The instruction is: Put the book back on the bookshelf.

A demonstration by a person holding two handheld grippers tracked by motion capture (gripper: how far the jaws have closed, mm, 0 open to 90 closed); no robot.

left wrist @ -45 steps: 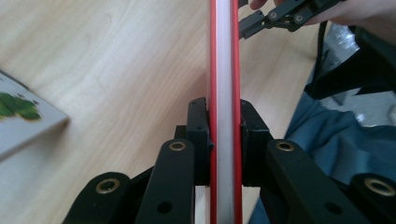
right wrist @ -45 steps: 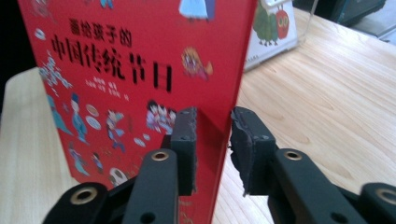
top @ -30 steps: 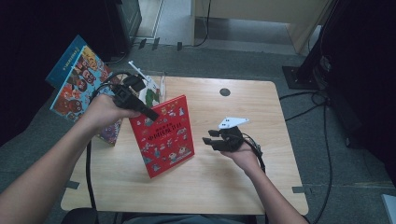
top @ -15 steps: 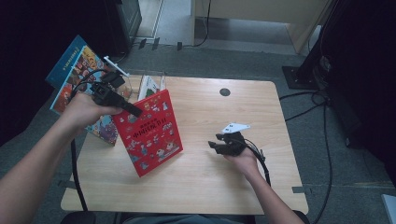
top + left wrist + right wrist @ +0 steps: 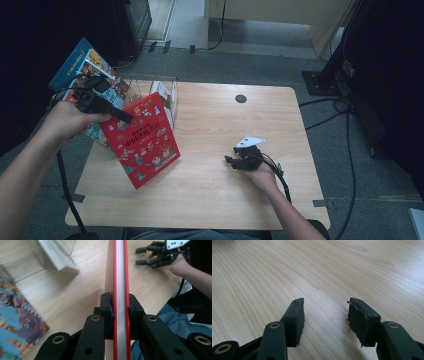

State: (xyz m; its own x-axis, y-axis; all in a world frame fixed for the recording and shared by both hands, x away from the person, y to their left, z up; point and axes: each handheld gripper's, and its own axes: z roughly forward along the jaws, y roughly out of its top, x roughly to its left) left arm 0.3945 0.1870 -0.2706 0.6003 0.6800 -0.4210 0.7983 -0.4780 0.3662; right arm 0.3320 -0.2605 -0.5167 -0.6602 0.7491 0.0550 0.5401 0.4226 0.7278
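Note:
A red picture book (image 5: 141, 139) is held tilted above the left part of the wooden table (image 5: 215, 195). My left gripper (image 5: 122, 116) is shut on its upper edge; in the left gripper view the book's red covers and white pages (image 5: 120, 277) run straight up between the two jaws. My right gripper (image 5: 231, 162) rests low over the table's right half, open with nothing between its fingers (image 5: 294, 320). The left gripper view also shows that right gripper (image 5: 141, 256) far off at the top right.
A clear plastic book stand (image 5: 162, 95) holding a white-edged book stands at the table's back left. Colourful picture books (image 5: 87, 67) lean behind my left hand, and another lies flat (image 5: 17, 322) on the table. A black grommet (image 5: 240, 98) sits near the far edge.
My left gripper has carried the red book leftward and lifted it, away from the table's middle. The right gripper has drawn back slightly to the right and stays open.

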